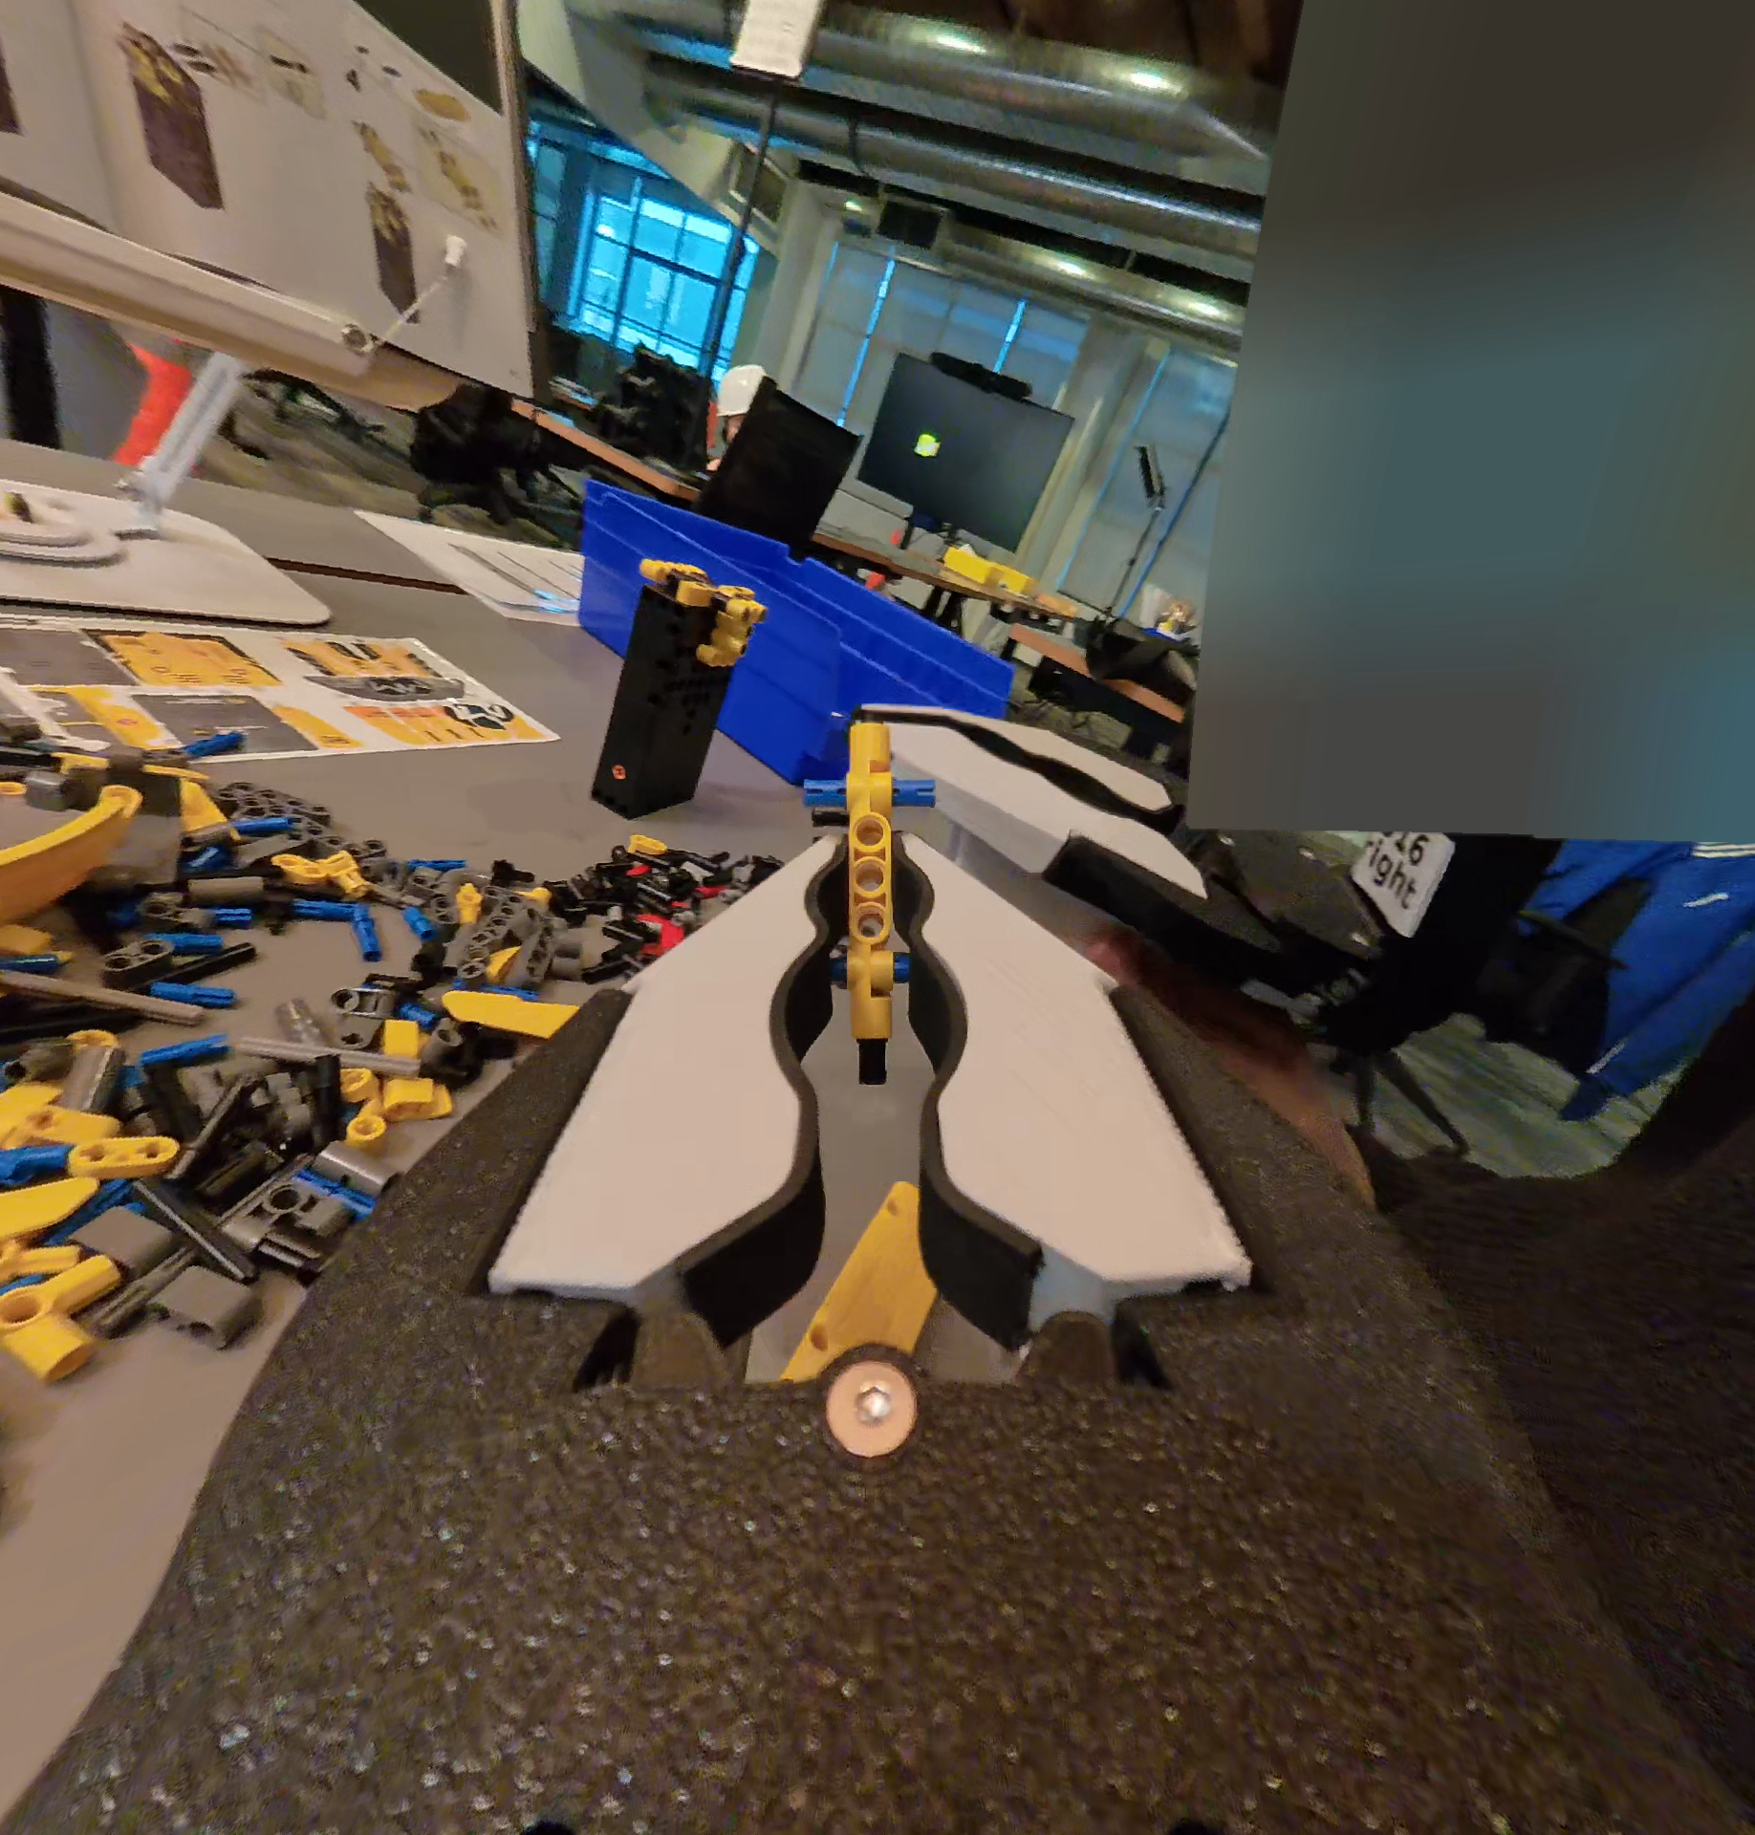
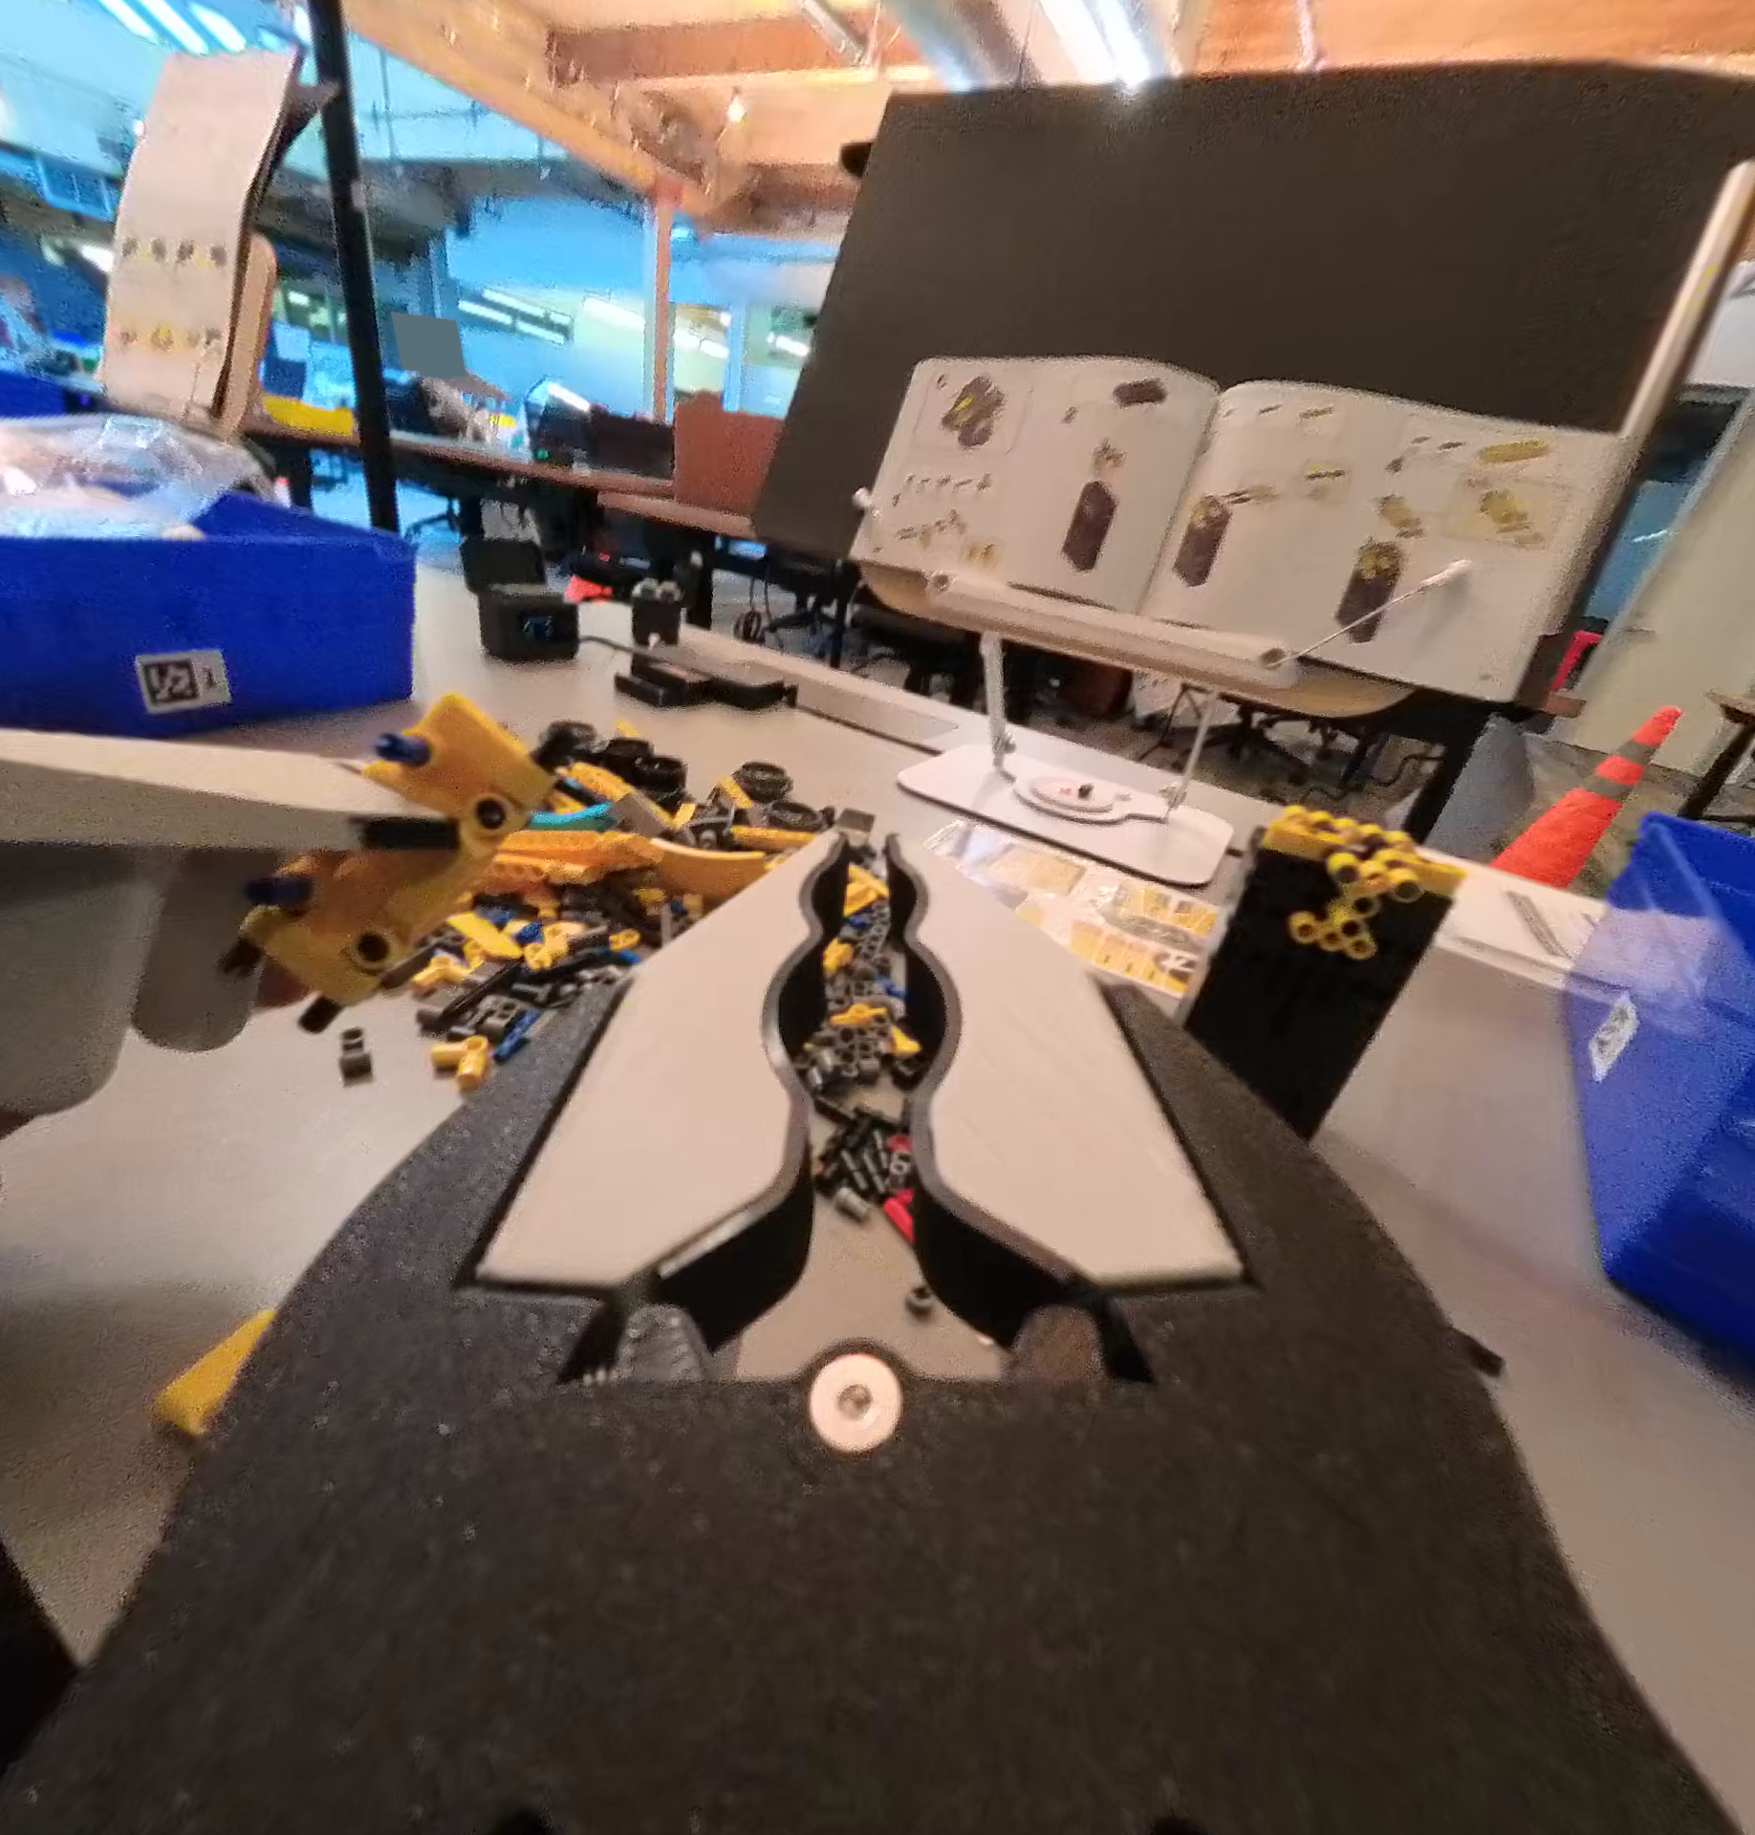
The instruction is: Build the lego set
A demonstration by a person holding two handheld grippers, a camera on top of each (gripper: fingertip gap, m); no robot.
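Observation:
My left gripper (image 1: 869, 844) is shut on a yellow holed beam assembly (image 1: 869, 894) with blue pins and a black pin at its lower end, held upright above the table. My right gripper (image 2: 866, 844) has its fingers almost together with nothing between them, over the pile of loose yellow, black and blue parts (image 2: 655, 894). In the left wrist view the right gripper (image 1: 1013, 784) reaches in from the right, its tip at the top of the yellow assembly. In the right wrist view the left gripper (image 2: 397, 824) and yellow assembly (image 2: 377, 894) show at left.
A black brick tower (image 1: 660, 695) with yellow parts on top stands on the grey table, also in the right wrist view (image 2: 1310, 973). Blue bins (image 1: 854, 645) (image 2: 188, 616) (image 2: 1698, 1092) flank it. An open instruction book (image 2: 1201, 496) rests on a stand. A printed sheet (image 1: 258, 685) lies flat. Left tips to right tips: about 8 cm. My right gripper is the nearer one to the black brick tower (image 1: 660, 695): about 15 cm, against 25 cm. Look for it in the right wrist view (image 2: 1230, 967) too.

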